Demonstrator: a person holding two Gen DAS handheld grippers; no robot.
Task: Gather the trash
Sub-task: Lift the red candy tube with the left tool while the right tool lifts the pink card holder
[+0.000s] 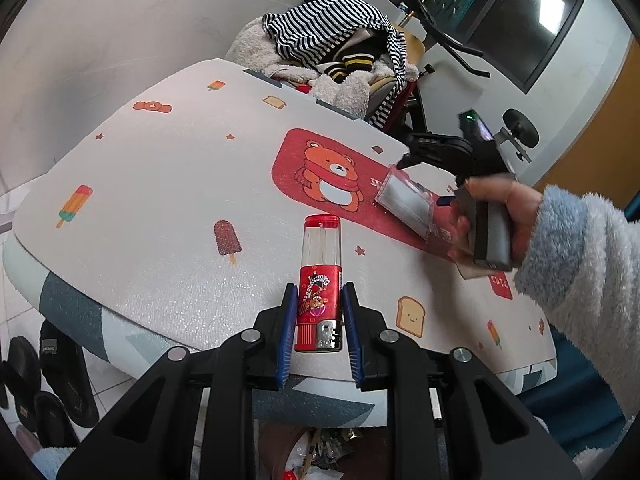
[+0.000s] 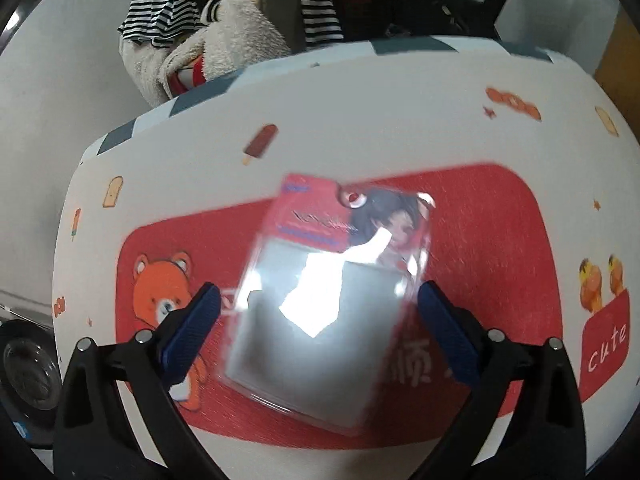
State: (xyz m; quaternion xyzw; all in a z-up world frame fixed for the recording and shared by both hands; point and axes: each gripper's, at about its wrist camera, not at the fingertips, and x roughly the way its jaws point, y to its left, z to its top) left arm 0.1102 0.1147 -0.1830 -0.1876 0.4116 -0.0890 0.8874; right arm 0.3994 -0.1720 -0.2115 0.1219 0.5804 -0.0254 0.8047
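Two pieces of trash are in my view. My left gripper (image 1: 319,320) pinches a red lighter (image 1: 319,288) between its blue pads, holding it over the near edge of the table (image 1: 168,184). My right gripper (image 2: 320,330) stands spread, with a clear plastic package (image 2: 332,300) between its pads; the blurred picture does not show whether they touch it. It hangs over the red bear print (image 2: 164,292). Striped clothes (image 1: 328,28) are heaped beyond the table.
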